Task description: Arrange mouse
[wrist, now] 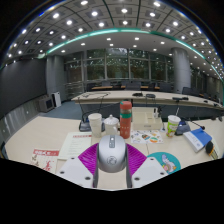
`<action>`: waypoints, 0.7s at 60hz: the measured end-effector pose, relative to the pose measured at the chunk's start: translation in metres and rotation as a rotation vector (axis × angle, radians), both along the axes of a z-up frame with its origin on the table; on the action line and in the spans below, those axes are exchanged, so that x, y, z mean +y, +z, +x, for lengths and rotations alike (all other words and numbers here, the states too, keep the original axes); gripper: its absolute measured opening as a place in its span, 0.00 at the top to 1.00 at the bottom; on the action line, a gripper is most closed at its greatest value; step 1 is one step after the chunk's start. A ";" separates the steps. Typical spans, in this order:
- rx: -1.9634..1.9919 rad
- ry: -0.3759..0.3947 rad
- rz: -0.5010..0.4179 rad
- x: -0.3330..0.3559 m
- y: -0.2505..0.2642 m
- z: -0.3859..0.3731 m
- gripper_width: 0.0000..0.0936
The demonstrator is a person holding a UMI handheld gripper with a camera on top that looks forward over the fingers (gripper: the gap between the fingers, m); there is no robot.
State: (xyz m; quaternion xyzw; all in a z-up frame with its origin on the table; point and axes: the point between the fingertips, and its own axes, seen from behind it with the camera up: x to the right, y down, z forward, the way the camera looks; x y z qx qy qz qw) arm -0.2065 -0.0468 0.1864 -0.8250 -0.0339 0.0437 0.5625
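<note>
A silver-grey computer mouse (111, 147) sits between my two fingers, its nose pointing away from me. The purple pads (88, 158) press against both of its sides. My gripper (111, 160) is shut on the mouse and holds it over the near part of a pale table (30, 140). The underside of the mouse is hidden, so I cannot tell whether it touches the table.
Just beyond the mouse stand a paper cup (96, 123), a white cup (112, 124) and a tall orange bottle (126, 118). A cup (173, 124) and a blue item (197, 138) lie to the right. A printed sheet (45, 157) lies left, a round disc (166, 160) right.
</note>
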 end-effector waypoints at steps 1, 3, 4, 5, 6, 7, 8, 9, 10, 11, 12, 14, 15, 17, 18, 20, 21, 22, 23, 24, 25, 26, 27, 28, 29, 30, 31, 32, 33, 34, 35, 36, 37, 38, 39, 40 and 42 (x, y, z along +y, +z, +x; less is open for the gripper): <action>0.004 -0.005 0.007 0.002 0.008 0.007 0.59; 0.015 -0.013 0.023 0.005 0.020 0.021 0.59; 0.022 -0.019 0.028 0.007 0.025 0.029 0.59; 0.028 -0.026 0.033 0.010 0.029 0.037 0.59; 0.029 -0.032 0.038 0.013 0.033 0.046 0.59; 0.026 -0.036 0.043 0.015 0.033 0.056 0.59; 0.022 -0.044 0.041 0.021 0.036 0.064 0.59; 0.019 -0.051 0.047 0.024 0.034 0.074 0.59; 0.015 -0.058 0.046 0.028 0.032 0.084 0.59; 0.011 -0.065 0.042 0.031 0.029 0.092 0.60; 0.008 -0.072 0.034 0.035 0.024 0.101 0.59; 0.006 -0.082 0.009 0.041 0.010 0.118 0.59; 0.006 -0.087 -0.006 0.046 0.003 0.126 0.59; 0.003 -0.096 -0.037 0.052 -0.018 0.141 0.59; -0.002 -0.099 -0.053 0.055 -0.027 0.148 0.60; -0.013 -0.108 -0.084 0.059 -0.048 0.163 0.59; -0.016 -0.114 -0.098 0.060 -0.058 0.170 0.60; -0.019 -0.118 -0.113 0.061 -0.069 0.177 0.59; -0.020 -0.120 -0.127 0.062 -0.082 0.183 0.60; -0.021 -0.121 -0.145 0.061 -0.090 0.188 0.60; -0.020 -0.122 -0.162 0.061 -0.100 0.192 0.59; -0.019 -0.125 -0.178 0.061 -0.109 0.196 0.59; -0.018 -0.129 -0.191 0.061 -0.119 0.200 0.59; -0.020 -0.131 -0.204 0.061 -0.127 0.203 0.60; -0.023 -0.131 -0.216 0.060 -0.135 0.206 0.59; -0.027 -0.131 -0.227 0.059 -0.142 0.209 0.59; -0.029 -0.131 -0.235 0.058 -0.148 0.212 0.59; -0.029 -0.134 -0.242 0.057 -0.154 0.214 0.59; -0.028 -0.135 -0.247 0.057 -0.161 0.217 0.59; -0.028 -0.136 -0.253 0.055 -0.166 0.219 0.59; -0.030 -0.133 -0.261 0.053 -0.171 0.221 0.58; -0.030 -0.130 -0.267 0.052 -0.175 0.222 0.56; -0.029 -0.126 -0.273 0.051 -0.179 0.222 0.55; -0.027 -0.120 -0.278 0.050 -0.182 0.223 0.53; -0.025 -0.112 -0.283 0.049 -0.186 0.222 0.52; -0.024 -0.103 -0.294 0.050 -0.189 0.220 0.50; -0.018 -0.080 -0.311 0.045 -0.195 0.217 0.47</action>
